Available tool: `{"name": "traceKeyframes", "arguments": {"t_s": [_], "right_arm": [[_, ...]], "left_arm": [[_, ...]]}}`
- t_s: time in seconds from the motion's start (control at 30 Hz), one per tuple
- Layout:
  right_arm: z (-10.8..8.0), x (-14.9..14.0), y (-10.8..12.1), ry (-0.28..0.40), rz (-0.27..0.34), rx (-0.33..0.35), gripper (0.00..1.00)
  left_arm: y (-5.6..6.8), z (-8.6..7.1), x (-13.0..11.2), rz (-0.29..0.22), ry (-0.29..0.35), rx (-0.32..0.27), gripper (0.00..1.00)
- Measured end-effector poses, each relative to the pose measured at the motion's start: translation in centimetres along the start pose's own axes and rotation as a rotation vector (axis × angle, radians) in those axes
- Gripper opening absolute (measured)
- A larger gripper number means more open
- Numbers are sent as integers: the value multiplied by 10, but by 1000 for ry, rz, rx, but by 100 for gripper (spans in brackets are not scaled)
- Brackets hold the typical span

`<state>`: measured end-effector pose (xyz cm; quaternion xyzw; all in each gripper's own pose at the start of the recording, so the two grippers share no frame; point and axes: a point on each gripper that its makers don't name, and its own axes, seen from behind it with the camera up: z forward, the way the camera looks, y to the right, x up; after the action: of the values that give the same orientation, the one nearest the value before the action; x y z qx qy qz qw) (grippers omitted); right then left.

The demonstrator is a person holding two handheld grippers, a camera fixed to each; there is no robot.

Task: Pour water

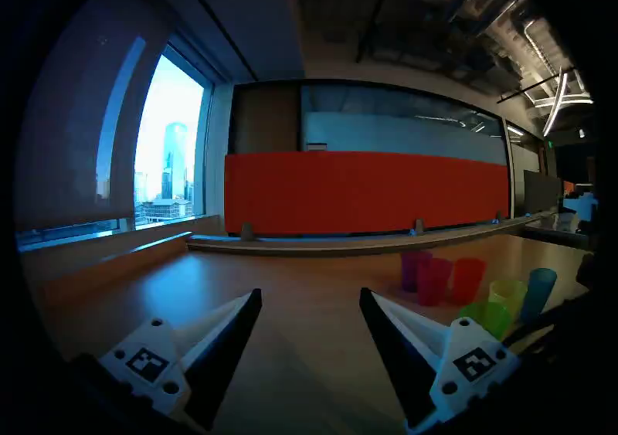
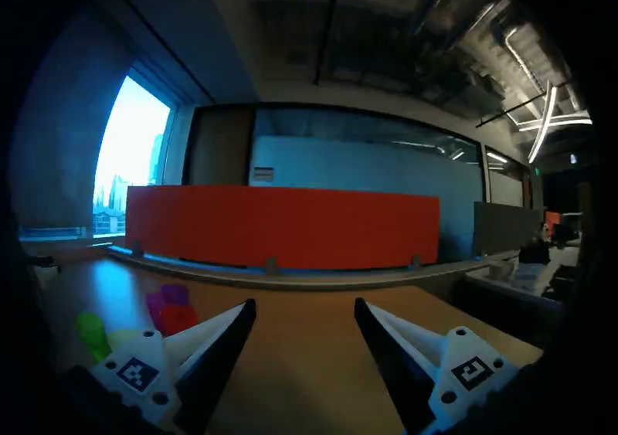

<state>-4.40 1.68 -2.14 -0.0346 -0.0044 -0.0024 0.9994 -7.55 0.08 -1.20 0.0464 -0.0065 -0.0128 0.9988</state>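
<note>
Left gripper (image 1: 309, 296) and right gripper (image 2: 305, 304) hover with fingers apart, holding nothing, over open wooden table (image 1: 309, 342). Coloured cups (image 1: 467, 280) cluster short of the far edge, which a red partition (image 1: 363, 192) lines; in the right gripper view they sit left of the fingers

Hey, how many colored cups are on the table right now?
6, clustered right of the left gripper: purple cup, pink cup and red cup at the back, yellow cup and blue cup farther right, green cup nearest. Others may be hidden.

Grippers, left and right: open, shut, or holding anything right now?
Left gripper: open, holding nothing.
Right gripper: open, holding nothing.
</note>
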Motion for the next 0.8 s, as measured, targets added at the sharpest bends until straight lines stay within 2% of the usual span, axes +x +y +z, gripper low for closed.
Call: {"name": "traceKeyframes", "arguments": {"t_s": [0.17, 0.8], "right_arm": [[1, -10, -1, 16, 26, 12, 99], [12, -55, -1, -34, 78, 42, 99]], "left_arm": [[0, 0, 0, 0, 0, 0, 94], [0, 0, 1, 0, 0, 0, 94]]}}
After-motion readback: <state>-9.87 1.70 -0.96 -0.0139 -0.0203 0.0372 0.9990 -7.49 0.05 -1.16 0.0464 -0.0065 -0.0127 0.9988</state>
